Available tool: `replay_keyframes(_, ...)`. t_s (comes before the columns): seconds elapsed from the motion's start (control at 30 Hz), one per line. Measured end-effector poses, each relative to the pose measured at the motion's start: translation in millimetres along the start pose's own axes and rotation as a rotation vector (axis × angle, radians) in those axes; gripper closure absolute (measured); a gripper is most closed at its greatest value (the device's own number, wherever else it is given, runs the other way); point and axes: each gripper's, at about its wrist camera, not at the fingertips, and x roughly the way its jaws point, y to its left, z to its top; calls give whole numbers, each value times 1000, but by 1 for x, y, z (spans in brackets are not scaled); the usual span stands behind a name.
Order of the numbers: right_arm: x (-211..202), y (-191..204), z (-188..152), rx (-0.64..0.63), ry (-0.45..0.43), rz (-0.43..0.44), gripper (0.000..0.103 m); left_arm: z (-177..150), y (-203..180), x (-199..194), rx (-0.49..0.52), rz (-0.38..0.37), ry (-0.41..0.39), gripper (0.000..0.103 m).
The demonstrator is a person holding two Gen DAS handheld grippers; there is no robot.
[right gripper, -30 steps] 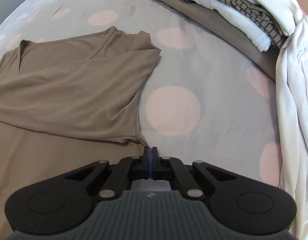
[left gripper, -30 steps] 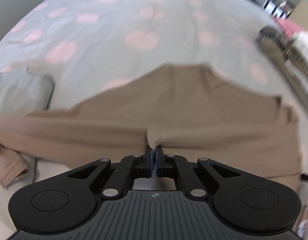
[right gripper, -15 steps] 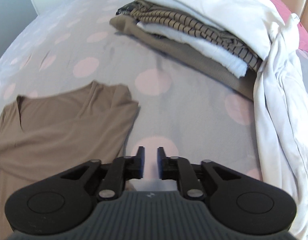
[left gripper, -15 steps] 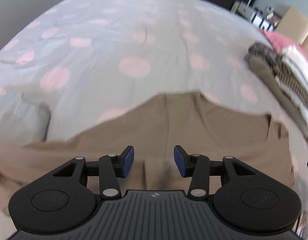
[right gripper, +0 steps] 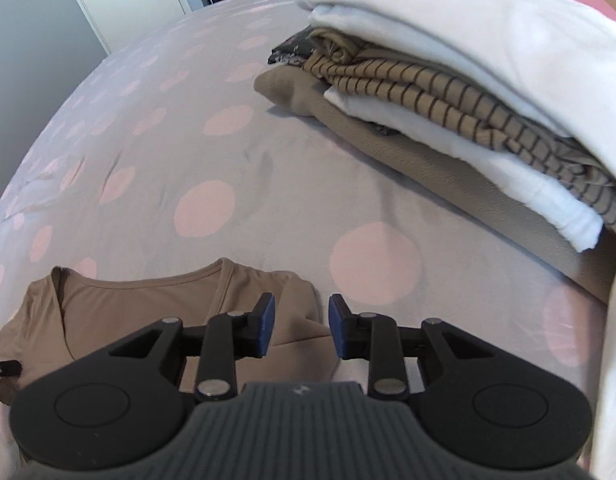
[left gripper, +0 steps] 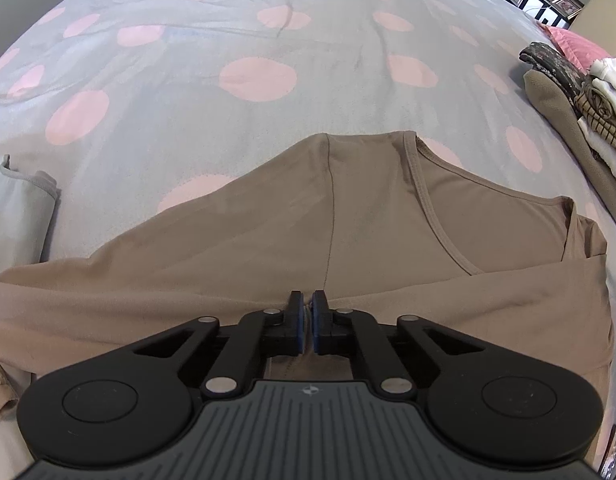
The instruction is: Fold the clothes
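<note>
Left wrist view: left gripper (left gripper: 307, 312) is pinched nearly closed on a fold of the tan top (left gripper: 388, 232), probably to drag it over. Thin, matte, stretchy knit, flat on the dotted bedspread (left gripper: 188, 60).

Right wrist view: right gripper (right gripper: 299, 326) gapes empty over the shoulder, neat folded stack (right gripper: 448, 100) nearby.

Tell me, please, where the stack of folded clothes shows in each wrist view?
Left wrist: the stack sits at the far right edge, beyond the tan shirt.
Right wrist: the stack fills the upper right, ahead of the open jaws.
Shared landmark: the shirt's V-neckline, right of centre in the left view, lower left in the right view.
</note>
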Motion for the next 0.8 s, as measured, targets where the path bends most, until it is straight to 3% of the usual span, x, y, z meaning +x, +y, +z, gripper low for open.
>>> replay_keyframes(0.13, 20, -2, -3, -12, 45, -21, 70, 6, -2, -9, 5, -8, -39, 102)
replay_keyframes(0.2, 24, -7, -3, -2, 57, -34, 101, 9, -2, -15, 2, -21, -65, 102)
replay_keyframes(0.23, 24, -10, -2, 7, 60, -41, 102, 11, -3, -16, 1, -26, -77, 102)
replay_keyframes(0.4, 21, -21, 2, 49, 26, -126, 103, 16, -5, -19, -7, 2, -145, 103)
replay_keyframes(0.6, 22, -21, 2, 49, 10, -181, 101, 16, -6, -4, 7, 47, -138, 102)
replay_keyframes(0.7, 16, -22, 2, 67, 6, -171, 94, 14, -3, -5, -2, 29, -140, 101)
replay_keyframes(0.8, 4, -26, 0, 84, -1, -164, 85, 14, 0, -10, -11, 29, -164, 91)
